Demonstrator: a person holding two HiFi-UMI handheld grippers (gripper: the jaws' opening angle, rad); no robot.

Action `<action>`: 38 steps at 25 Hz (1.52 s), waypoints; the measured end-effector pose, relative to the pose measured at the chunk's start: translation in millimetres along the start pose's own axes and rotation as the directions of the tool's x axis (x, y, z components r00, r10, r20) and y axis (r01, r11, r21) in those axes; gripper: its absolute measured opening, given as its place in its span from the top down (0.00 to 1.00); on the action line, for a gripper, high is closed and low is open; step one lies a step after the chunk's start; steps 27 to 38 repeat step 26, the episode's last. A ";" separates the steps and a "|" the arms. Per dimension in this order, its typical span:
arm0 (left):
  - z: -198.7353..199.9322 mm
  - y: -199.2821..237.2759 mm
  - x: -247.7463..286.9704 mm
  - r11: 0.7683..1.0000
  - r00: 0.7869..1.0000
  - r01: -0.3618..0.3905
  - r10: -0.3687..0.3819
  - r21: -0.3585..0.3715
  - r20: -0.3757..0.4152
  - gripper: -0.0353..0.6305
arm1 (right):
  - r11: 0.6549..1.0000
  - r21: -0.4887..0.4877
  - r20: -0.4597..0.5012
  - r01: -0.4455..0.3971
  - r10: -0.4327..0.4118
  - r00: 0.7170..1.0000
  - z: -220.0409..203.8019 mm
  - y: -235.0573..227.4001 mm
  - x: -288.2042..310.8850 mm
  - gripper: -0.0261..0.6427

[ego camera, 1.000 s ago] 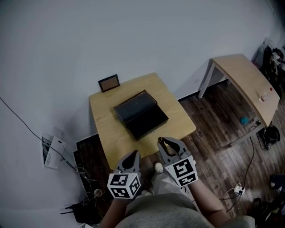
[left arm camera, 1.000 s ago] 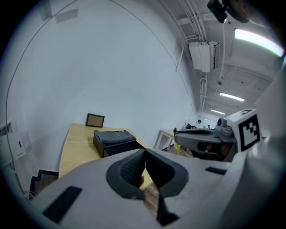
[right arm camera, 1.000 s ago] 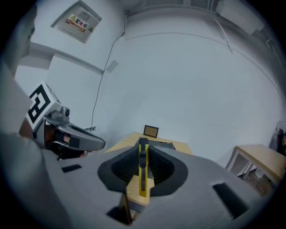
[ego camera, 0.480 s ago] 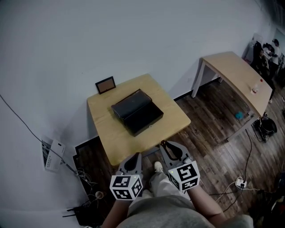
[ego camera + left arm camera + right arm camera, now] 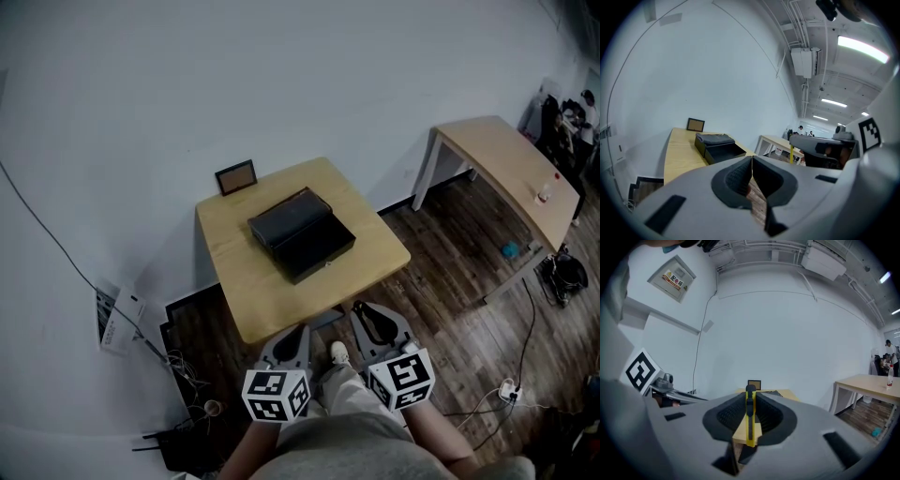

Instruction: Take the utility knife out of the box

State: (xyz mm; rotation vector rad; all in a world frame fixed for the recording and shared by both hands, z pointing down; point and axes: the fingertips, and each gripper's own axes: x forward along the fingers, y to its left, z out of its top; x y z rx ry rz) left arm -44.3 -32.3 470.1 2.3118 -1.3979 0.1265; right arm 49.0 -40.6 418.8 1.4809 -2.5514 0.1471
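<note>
Yellow utility knife (image 5: 750, 418): quantity one. It is clamped between the pads of the right tool (image 5: 364, 311), whose jaws are part closed on the knife body and hold nothing else. The knife stands on edge with its black slider uppermost. Its long axis runs along the jaws, and its far end points at the tabletop (image 5: 244, 272) and the frame (image 5: 235, 176). Its near end sits deep in the jaw throat. Which end carries the blade cannot be told.

Knife location: outside the box (image 5: 302, 234) and well apart from it, on the near side of the tabletop's near edge, over the wooden floor (image 5: 450, 272).

Left tool (image 5: 300, 330): jaws together, tips touching, nothing between them. It is just left of the right tool and points the same way, also short of the tabletop edge.

Box: quantity one, black, lid open. The lid lies on the far left side and the open tray on the near right side. The box rests near the middle of the tabletop.

Frame: quantity one, upright at the far left corner of the tabletop, against the wall.

Tables: quantity two. The second table (image 5: 506, 159) stands well apart at far right.
</note>
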 end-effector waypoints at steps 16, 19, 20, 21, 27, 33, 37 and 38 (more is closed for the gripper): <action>5.4 5.8 1.5 1.000 1.000 -0.001 0.001 -0.013 0.008 0.94 | 1.000 -0.005 0.008 -0.002 0.003 1.000 5.0 3.6 5.7 0.88; 6.5 7.2 2.5 1.000 1.000 -0.003 0.003 -0.017 0.012 0.94 | 1.000 -0.006 0.009 -0.018 0.018 1.000 4.2 5.5 7.5 0.88; 6.8 7.3 2.8 1.000 1.000 -0.003 0.004 -0.017 0.012 0.94 | 1.000 -0.005 0.008 -0.023 0.023 1.000 4.3 6.1 7.7 0.88; 7.3 7.5 3.0 1.000 1.000 -0.004 0.005 -0.018 0.013 0.94 | 1.000 -0.006 0.009 -0.026 0.026 1.000 5.4 6.8 8.0 0.88; 10.5 11.4 4.8 1.000 1.000 -0.007 0.008 -0.020 0.015 0.94 | 1.000 -0.014 0.008 -0.024 0.024 1.000 12.5 7.8 12.9 0.88; 10.5 11.4 4.8 1.000 1.000 -0.007 0.008 -0.020 0.015 0.94 | 1.000 -0.014 0.008 -0.024 0.024 1.000 12.5 7.8 12.9 0.88; 10.5 11.4 4.8 1.000 1.000 -0.007 0.008 -0.020 0.015 0.94 | 1.000 -0.014 0.008 -0.024 0.024 1.000 12.5 7.8 12.9 0.88; 10.5 11.4 4.8 1.000 1.000 -0.007 0.008 -0.020 0.015 0.94 | 1.000 -0.014 0.008 -0.024 0.024 1.000 12.5 7.8 12.9 0.88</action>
